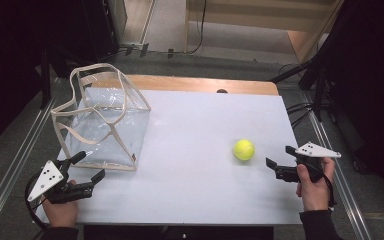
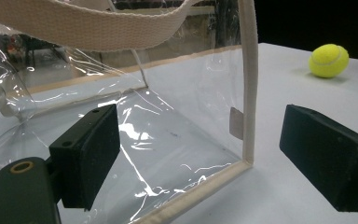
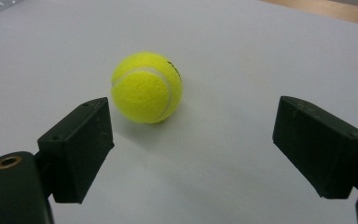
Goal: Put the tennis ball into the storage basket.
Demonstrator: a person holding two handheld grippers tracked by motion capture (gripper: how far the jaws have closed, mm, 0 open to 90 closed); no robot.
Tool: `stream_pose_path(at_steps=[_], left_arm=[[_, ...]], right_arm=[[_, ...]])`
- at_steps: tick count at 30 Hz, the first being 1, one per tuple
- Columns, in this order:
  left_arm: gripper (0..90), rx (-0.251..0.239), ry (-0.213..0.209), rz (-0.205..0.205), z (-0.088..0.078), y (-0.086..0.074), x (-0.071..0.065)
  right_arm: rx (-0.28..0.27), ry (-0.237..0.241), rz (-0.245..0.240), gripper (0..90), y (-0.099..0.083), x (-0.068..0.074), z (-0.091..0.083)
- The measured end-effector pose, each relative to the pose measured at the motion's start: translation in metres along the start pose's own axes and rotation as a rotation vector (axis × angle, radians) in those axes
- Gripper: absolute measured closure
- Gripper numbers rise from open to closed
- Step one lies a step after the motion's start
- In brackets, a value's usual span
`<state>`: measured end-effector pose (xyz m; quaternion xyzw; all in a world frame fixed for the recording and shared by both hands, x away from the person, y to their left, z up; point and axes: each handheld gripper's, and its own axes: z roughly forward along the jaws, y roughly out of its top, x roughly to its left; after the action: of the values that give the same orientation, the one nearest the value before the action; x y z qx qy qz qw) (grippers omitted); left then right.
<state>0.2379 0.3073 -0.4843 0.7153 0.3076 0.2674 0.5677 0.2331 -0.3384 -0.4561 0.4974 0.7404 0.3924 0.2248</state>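
Resting on the white tabletop (image 1: pixel 195 165), the tennis ball (image 1: pixel 244 149) lies toward the right side, just ahead of the right tool (image 1: pixel 279 161) and well apart from the clear bag (image 1: pixel 105 122) at the far left. Being round, the ball has no long axis; in the right gripper view the ball (image 3: pixel 147 87) shows its white seam curving across the upper front, and a small dark print mark sits on its upper right edge. The right tool (image 3: pixel 191 149), held in the person's right hand (image 1: pixel 314 185), points toward the ball with its jaws spread wide, wider than the ball, and nothing between the pads; the ball sits just beyond the jaw tips, nearer the left pad in that view, not touching either. The left tool (image 1: pixel 91 165), held in the left hand (image 1: pixel 60 210), points at the near lower corner of the bag, jaws likewise wide apart and gripping nothing. In the left gripper view the bag (image 2: pixel 168 116) stands upright with its cream trim edge running vertically between the two pads, its webbing strap (image 2: pixel 98 28) arching across the top, and the ball (image 2: pixel 328 60) shows far off at the upper right. The bag's mouth faces upward, its rim sagging unevenly.
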Motion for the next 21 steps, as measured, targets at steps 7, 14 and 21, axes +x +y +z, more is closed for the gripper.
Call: stream_pose_path(at_steps=[7, 14, 21], left_arm=[[12.8, -0.001, 0.001, -0.003, 0.000, 0.000, 0.000], [12.8, -0.001, 0.000, -0.004, 0.000, 0.000, 0.000], [12.8, -0.001, -0.001, -0.005, 0.000, 0.000, 0.000]], right_arm=[[0.049, 0.005, -0.020, 10.9, 0.009, 0.001, 0.006], [0.102, 0.019, -0.038, 10.9, 0.017, 0.004, 0.015], [0.139, 0.028, -0.069, 10.9, 0.027, 0.008, 0.023]])
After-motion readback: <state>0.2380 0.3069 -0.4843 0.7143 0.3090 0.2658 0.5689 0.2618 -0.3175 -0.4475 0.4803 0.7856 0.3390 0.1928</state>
